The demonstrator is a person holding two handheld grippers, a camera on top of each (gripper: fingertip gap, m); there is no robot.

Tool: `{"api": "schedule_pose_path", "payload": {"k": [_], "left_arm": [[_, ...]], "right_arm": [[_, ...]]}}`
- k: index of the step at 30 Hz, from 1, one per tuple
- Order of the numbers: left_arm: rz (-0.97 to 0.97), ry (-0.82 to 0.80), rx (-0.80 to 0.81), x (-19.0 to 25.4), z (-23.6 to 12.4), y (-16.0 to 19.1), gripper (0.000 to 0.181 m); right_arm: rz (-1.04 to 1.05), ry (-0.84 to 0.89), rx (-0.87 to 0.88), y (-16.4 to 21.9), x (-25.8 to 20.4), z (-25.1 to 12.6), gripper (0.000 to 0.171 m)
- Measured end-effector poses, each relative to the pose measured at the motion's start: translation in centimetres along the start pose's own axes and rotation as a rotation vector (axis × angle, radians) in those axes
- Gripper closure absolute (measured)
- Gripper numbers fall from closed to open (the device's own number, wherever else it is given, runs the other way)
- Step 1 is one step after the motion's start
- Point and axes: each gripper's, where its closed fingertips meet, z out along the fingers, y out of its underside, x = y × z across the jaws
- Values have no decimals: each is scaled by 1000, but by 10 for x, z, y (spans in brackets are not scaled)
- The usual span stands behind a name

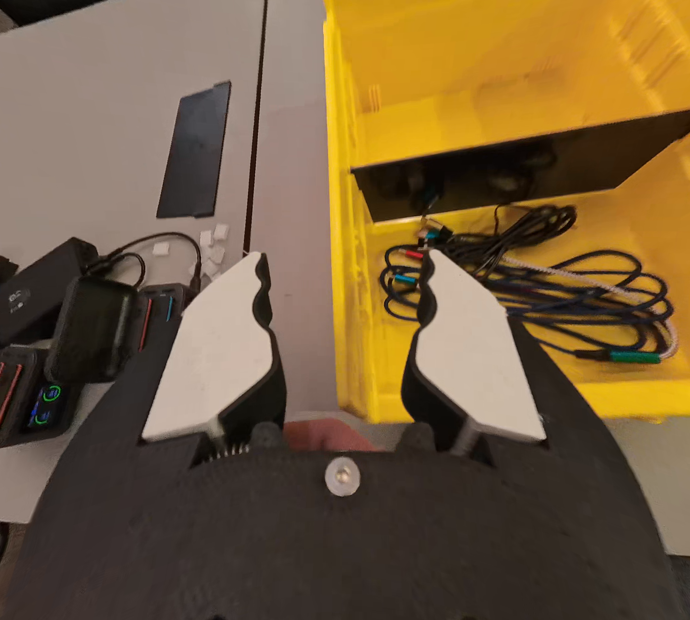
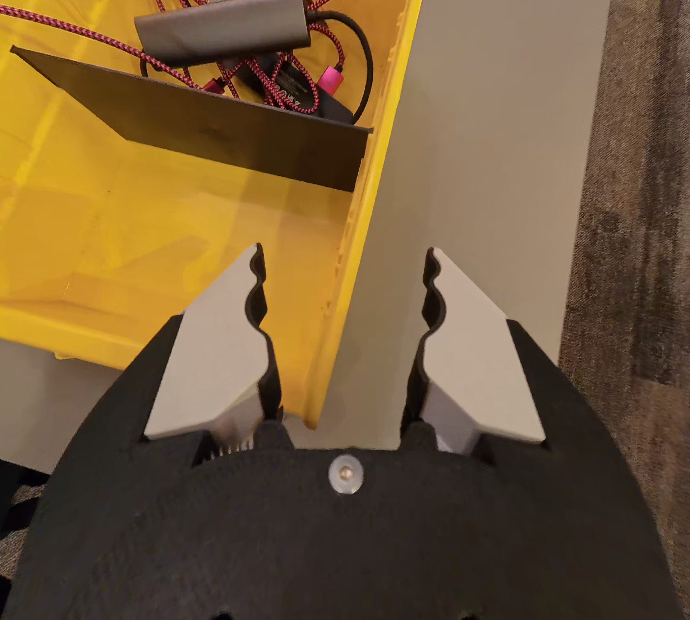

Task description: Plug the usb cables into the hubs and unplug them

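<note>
A yellow bin (image 1: 466, 53) with black dividers (image 1: 522, 158) stands on the grey table. In the left wrist view its near compartment holds a tangle of dark USB cables (image 1: 567, 288) with red, blue and green plugs. My left gripper (image 1: 347, 258) is open and empty above the bin's left wall. In the right wrist view a grey hub (image 2: 224, 31) lies in the far compartment among pink braided cables (image 2: 261, 79), over a black hub (image 2: 295, 94). My right gripper (image 2: 345, 247) is open and empty above the bin's right wall (image 2: 373, 210).
Black chargers and hubs (image 1: 89, 333) with lit displays sit on the table at the left, with a black flat panel (image 1: 194, 150) and small white clips (image 1: 213, 251) behind them. A gap (image 1: 257, 109) splits two tabletops. Carpet (image 2: 634, 191) lies beyond the table's right edge. One gripper's finger ends stand about 95 cm off the other's. The right tips stand about 15 cm off the black hub (image 2: 295, 94).
</note>
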Motion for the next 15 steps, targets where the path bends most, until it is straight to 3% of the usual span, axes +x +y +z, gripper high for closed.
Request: {"api": "schedule_pose_path", "payload": {"k": [3, 7, 8, 11, 15], "left_arm": [[-8, 54, -30, 8, 9, 13, 116], [-1, 89, -61, 10, 19, 23, 151], [-1, 86, -61, 10, 20, 24, 153], [-39, 117, -63, 8, 20, 24, 170], [-53, 146, -37, 11, 20, 23, 173]], "right_arm": [[15, -34, -6, 5, -7, 8, 93], [11, -48, -19, 10, -9, 16, 109], [11, -53, -20, 11, -10, 17, 118], [-4, -54, -44, 16, -9, 20, 122], [1, -74, -21, 14, -11, 20, 129]]}}
